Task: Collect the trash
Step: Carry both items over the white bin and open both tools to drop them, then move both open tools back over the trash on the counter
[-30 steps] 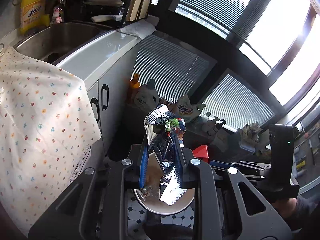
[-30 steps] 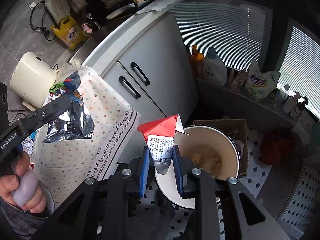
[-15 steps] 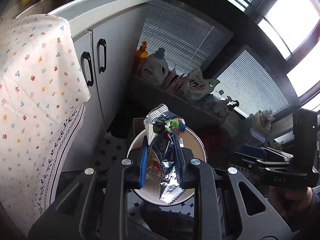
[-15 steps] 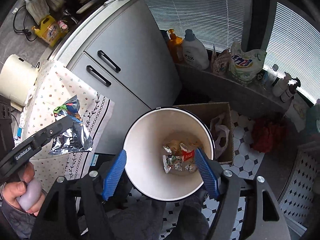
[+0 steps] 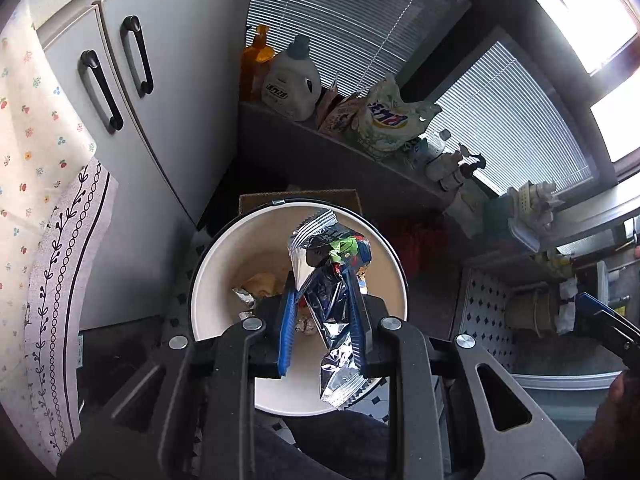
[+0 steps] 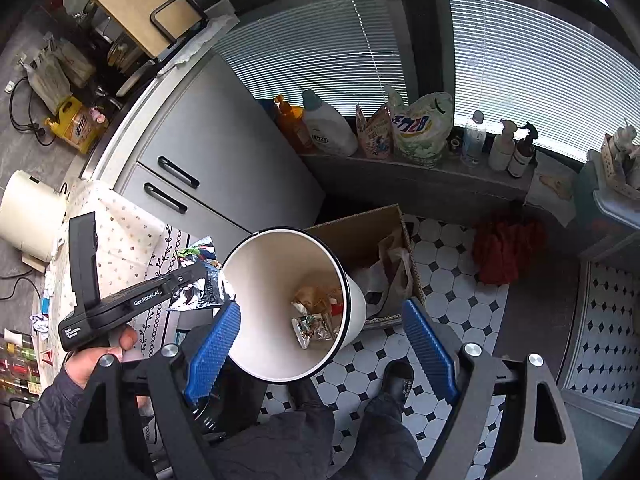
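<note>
A white trash bin [image 5: 224, 280] with a black rim stands on the tiled floor and holds several wrappers [image 6: 314, 320]. My left gripper [image 5: 322, 276] is shut on a crumpled silver foil wrapper [image 5: 324, 248] and holds it right above the bin's opening. In the right wrist view the left gripper's black body [image 6: 132, 300] and the foil wrapper [image 6: 200, 284] show at the bin's left rim [image 6: 240, 248]. My right gripper [image 6: 320, 340] is open and empty, its blue pads either side of the bin.
Grey cabinets [image 5: 168, 92] and a floral tablecloth [image 5: 36, 152] are to the left. A cardboard box [image 6: 384, 248] sits behind the bin. Detergent bottles [image 6: 328, 128] and bags line a low ledge under the blinds. A red cloth [image 6: 504, 248] lies on the floor.
My right gripper opened and dropped the red carton into the bin, then pulled back. My left gripper carried the foil wrapper from beside the table to above the bin.
</note>
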Available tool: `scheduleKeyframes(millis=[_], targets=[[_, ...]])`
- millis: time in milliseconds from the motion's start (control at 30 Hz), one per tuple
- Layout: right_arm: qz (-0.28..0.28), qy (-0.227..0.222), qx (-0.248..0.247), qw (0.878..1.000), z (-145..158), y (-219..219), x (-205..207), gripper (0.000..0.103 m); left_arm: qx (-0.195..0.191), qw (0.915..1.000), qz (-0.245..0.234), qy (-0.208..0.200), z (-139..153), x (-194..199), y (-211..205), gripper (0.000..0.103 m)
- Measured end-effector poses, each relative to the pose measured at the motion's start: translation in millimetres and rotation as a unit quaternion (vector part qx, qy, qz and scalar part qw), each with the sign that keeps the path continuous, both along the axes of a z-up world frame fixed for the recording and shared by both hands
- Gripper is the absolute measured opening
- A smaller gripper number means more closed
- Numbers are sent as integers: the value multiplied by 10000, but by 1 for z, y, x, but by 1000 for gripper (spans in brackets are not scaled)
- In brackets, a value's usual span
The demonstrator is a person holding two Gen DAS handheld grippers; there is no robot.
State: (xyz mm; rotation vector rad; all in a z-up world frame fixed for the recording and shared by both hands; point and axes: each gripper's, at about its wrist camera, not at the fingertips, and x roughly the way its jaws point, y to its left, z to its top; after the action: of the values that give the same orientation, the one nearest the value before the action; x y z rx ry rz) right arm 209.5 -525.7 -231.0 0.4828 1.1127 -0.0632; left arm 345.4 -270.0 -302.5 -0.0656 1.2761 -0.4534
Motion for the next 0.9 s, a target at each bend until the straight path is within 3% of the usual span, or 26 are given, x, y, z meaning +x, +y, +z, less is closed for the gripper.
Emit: scheduleKeyframes(millis=[67,100,133,467,633,900], targets=[[-38,34,-12,10000,-1,-5,-4,81,88,9999,93,-2,-3,4,-3,42],[-58,58,-9,10000,-2,-7,-6,81,118,9998,134,-2,-4,5,-4,67],[-75,77,-6,9999,-3,-8,-7,81,86,9998,161,-18,-3,6,-4,78],[35,19,-295,9996,4,7,16,88,-107,9982,556,-211,27,-3,28,89],[416,-117,-262,9987,16,35,38,90,-200,9941,907,-569,57,-8,66,96],[1027,-405,-256,9936,42,95,71,92,-258,9845,1399,-1029,100,-19,128,97]])
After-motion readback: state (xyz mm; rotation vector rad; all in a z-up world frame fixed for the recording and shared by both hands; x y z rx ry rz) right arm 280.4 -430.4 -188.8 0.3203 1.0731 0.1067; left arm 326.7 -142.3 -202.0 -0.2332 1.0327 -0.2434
